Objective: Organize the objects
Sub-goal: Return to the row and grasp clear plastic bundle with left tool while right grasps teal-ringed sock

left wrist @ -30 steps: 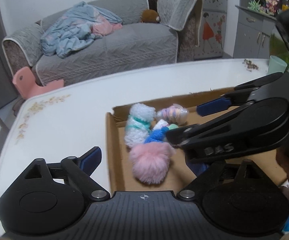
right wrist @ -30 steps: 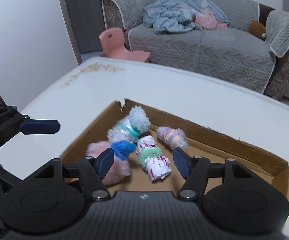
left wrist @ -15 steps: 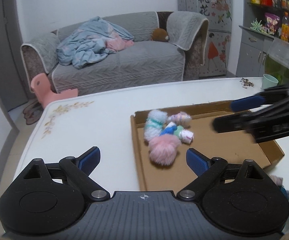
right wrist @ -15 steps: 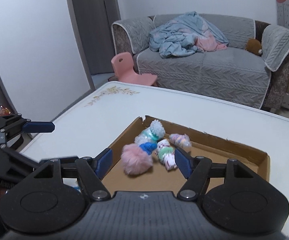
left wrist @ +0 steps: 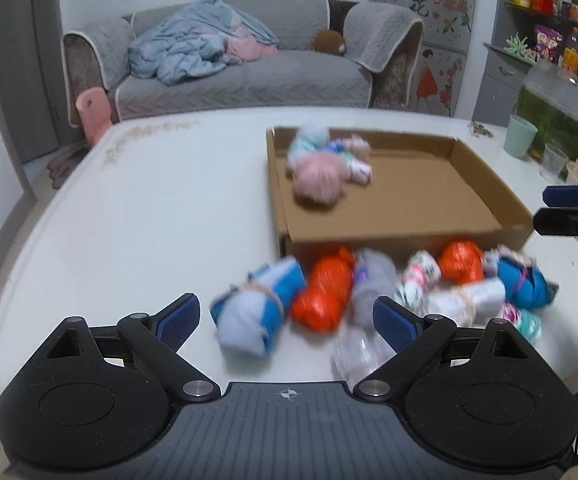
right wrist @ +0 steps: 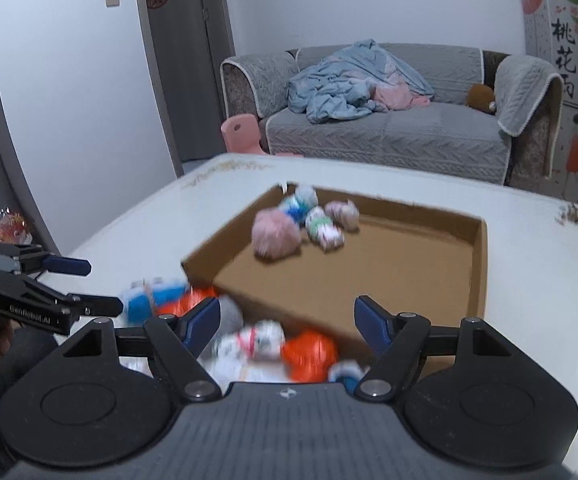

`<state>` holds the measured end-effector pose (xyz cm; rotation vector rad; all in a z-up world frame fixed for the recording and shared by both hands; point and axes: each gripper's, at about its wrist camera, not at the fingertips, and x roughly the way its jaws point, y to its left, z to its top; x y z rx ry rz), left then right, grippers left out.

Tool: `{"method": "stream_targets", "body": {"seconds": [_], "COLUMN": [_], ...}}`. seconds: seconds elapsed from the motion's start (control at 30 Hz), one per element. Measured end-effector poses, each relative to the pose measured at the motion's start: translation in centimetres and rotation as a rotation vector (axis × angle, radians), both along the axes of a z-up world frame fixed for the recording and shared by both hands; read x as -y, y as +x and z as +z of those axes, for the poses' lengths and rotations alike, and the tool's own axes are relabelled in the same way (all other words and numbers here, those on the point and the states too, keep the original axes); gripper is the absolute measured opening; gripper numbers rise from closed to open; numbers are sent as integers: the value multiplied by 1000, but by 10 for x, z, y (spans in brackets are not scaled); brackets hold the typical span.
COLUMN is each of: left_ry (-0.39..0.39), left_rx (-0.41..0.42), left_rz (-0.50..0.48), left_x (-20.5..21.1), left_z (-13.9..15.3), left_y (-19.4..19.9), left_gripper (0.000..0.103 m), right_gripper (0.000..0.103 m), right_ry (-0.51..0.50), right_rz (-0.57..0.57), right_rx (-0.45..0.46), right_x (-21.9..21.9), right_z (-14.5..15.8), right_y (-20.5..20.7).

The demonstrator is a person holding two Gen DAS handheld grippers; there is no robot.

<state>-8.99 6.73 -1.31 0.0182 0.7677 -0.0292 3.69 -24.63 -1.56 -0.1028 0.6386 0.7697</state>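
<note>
Both the left gripper [left wrist: 285,320] and right gripper [right wrist: 287,320] stood wide and empty, between picks. Next likely meant closing on a bundle from the pile [left wrist: 389,292] against the cardboard box's [left wrist: 409,236] near wall.

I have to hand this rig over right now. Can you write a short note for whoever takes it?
Left gripper: open, empty, above the pile on the table.
Right gripper: open, empty, near the box's front edge.
Box: a pink pom-pom and a few small bundles sit in its far left corner.
Pile: many rolled bundles, orange, blue, grey and white, lie on the table in front of the box.
Done: a handful boxed.
Left: box the pile.
</note>
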Motion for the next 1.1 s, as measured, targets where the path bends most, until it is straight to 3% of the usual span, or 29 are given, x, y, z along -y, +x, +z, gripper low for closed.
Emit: {"method": "stream_targets", "body": {"seconds": [0.23, 0.7, 0.9, 0.97, 1.1], "left_ry": [-11, 96, 105, 97, 41], "left_rx": [-44, -74, -76, -70, -77], "left_rz": [-24, -55, -48, -53, -78], "left_x": [14, 39, 34, 32, 30], "left_z": [-21, -49, -53, -54, -56], "left_y": [-17, -18, -15, -15, -12], "left_gripper": [96, 96, 95, 94, 77], "right_gripper": [71, 66, 58, 52, 48], "right_ry": [-39, -69, -79, -96, -95], "right_rz": [-12, -26, -6, 3, -5], "right_rx": [-1, -49, -65, -54, -62], "right_x": [15, 31, 25, 22, 22], "right_z": [-23, -63, -77, -82, -87], "right_y": [-23, -47, -49, -51, -49]}}
